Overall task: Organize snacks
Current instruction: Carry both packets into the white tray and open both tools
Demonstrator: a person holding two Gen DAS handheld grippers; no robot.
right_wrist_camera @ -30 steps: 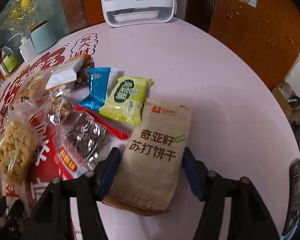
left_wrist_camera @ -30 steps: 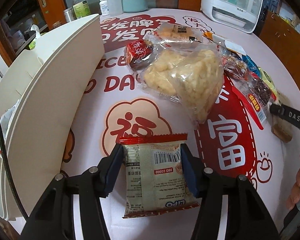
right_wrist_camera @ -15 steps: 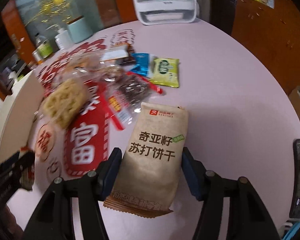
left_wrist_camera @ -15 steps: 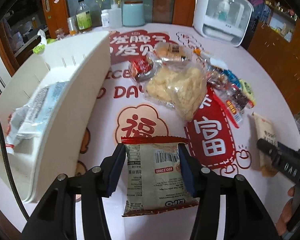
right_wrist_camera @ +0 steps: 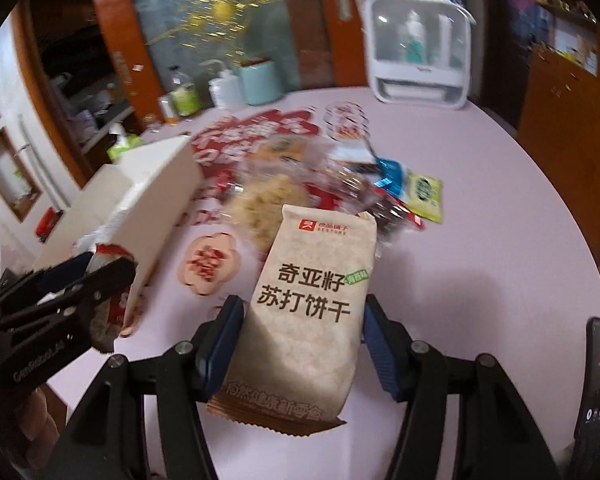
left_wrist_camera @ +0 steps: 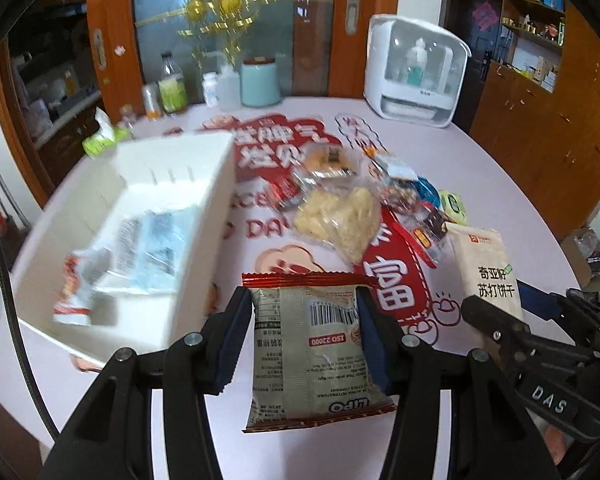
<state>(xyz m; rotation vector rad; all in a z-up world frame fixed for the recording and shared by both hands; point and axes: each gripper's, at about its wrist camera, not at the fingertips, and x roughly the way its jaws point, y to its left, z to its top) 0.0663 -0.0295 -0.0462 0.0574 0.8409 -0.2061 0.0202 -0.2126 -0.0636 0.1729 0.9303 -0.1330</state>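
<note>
While reaching over the pink tabletop (left_wrist_camera: 500,184), clamps the left gripper (left_wrist_camera: 304,314) on a beige, red-edged snack packet (left_wrist_camera: 308,360), fingers pressed against both long sides, barcode face up and "LIPO" at the near end. Holds that packet at 6 o'clock in the left wrist view, just beside the near corner of a white bin (left_wrist_camera: 204,208) at 9 to 10 o'clock. Shows inside the bin a clear bluish packet (left_wrist_camera: 156,248) and a red-and-white wrapper (left_wrist_camera: 74,292), both blurred.

Clamps the right gripper (right_wrist_camera: 302,320) likewise on a tall beige cracker pack (right_wrist_camera: 312,300) with dark Chinese lettering, fingers tight on its two sides, brown crimped end nearest the camera. Carries it off the tabletop, shadow cast at 3 o'clock of it. Places the two grippers side by side: right one at 4 o'clock in the left view, left one at 8 o'clock in the right view.

Leaves a loose pile beyond both packs, around 12 to 1 o'clock: a clear bag of pale puffed snacks (left_wrist_camera: 340,220), a blue packet (left_wrist_camera: 426,190) and a green packet (left_wrist_camera: 454,208) touching at the pile's right edge, with darker wrappers between, too blurred to name. Finds at the far rim a white appliance (left_wrist_camera: 416,72) and a teal canister (left_wrist_camera: 260,82), and a phone (right_wrist_camera: 598,380) at 4 o'clock in the right view.
</note>
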